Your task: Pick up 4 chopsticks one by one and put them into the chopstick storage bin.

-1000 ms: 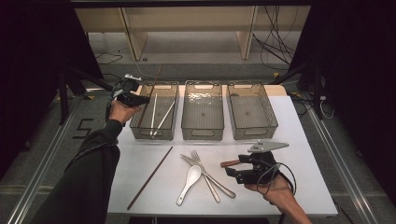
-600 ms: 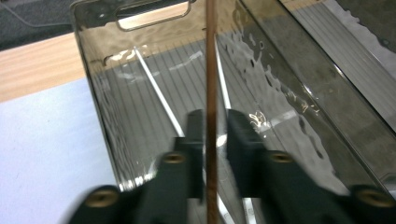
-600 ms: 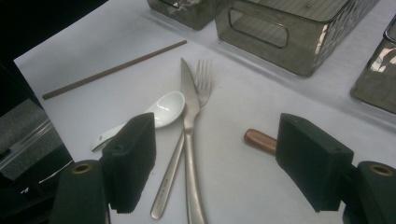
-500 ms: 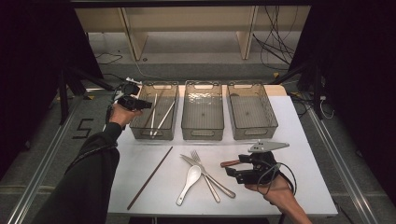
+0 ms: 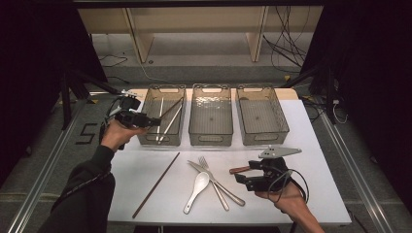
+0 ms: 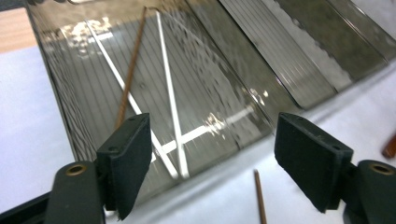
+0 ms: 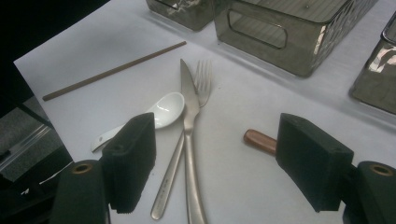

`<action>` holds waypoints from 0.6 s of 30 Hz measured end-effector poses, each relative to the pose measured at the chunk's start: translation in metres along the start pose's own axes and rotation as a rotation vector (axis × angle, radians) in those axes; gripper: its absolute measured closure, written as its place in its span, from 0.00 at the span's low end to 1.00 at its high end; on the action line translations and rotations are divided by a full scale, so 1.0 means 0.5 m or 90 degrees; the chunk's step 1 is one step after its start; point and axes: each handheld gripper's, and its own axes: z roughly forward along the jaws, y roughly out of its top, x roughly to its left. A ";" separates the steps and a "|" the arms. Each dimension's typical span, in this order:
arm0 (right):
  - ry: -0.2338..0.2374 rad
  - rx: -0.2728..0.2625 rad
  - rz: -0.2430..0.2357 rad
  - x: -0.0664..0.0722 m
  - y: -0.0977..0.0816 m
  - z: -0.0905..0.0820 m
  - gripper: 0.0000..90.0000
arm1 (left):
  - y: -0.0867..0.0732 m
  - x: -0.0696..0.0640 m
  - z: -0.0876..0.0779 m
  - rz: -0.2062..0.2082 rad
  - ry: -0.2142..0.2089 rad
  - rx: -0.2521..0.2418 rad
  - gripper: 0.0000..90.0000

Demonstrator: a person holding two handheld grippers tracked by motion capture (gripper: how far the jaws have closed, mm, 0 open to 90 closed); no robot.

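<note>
Since the earlier high view, the left gripper (image 5: pixel 154 121) has drawn back to the left bin's (image 5: pixel 145 138) rim at centre left, its jaws having just been opening, with a brown chopstick (image 5: pixel 171 108) inside beside two white ones. Its own view shows those jaws wide, nothing between them, above that brown chopstick (image 6: pixel 130 70). From the right gripper view, the right gripper (image 7: pixel 215 163) hangs released over a knife (image 7: pixel 189 135), fork and spoon at lower centre.
</note>
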 end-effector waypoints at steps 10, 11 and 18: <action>-0.001 -0.001 -0.001 0.002 0.001 0.001 0.33 | -0.054 -0.051 -0.021 0.035 -0.013 0.037 0.22; -0.001 -0.001 -0.001 0.002 0.001 0.001 0.33 | -0.062 -0.056 -0.020 0.035 -0.016 0.046 0.21; -0.002 -0.002 -0.002 0.002 0.000 0.000 0.33 | -0.118 -0.078 -0.002 0.059 -0.013 0.113 0.19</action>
